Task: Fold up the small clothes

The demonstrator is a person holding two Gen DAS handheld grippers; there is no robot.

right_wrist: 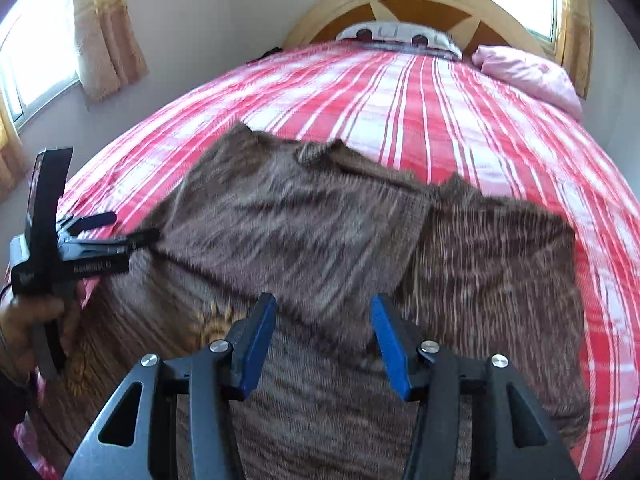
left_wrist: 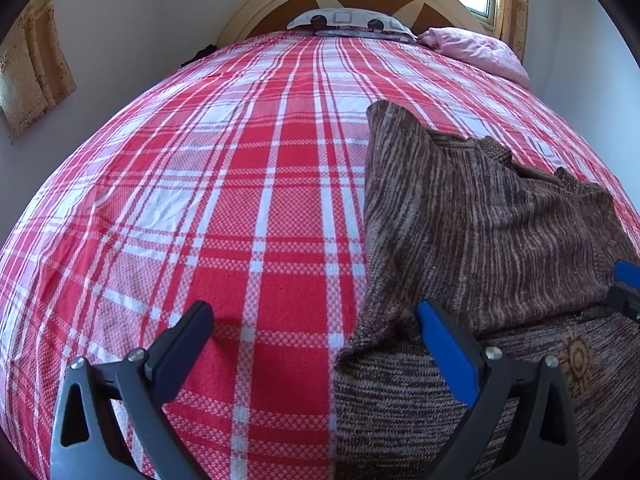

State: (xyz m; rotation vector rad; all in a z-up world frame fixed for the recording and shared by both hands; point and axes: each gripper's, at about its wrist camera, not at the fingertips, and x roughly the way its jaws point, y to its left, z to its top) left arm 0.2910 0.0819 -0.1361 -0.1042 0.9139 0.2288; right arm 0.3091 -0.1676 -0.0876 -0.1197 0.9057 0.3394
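A brown marled knit sweater [left_wrist: 472, 220] lies on the red-and-white plaid bedspread [left_wrist: 240, 208], one part folded over its body. A gold sun emblem [left_wrist: 576, 364] shows near the lower edge. My left gripper [left_wrist: 314, 320] stands wide open; its blue-padded finger rests at the sweater's left edge and the other is over bare bedspread. In the right wrist view the sweater [right_wrist: 320, 220] fills the middle, blurred. My right gripper [right_wrist: 322, 312] hovers over it with its jaws apart and no fabric pinched between them. The left gripper [right_wrist: 116, 226] shows at the sweater's left edge, held by a hand [right_wrist: 32, 312].
At the far end of the bed stand a rounded wooden headboard [left_wrist: 280, 4], a patterned pillow [left_wrist: 348, 20] and a pink pillow [left_wrist: 476, 50]. Curtained windows [right_wrist: 40, 52] flank the bed. The bedspread left of the sweater is bare.
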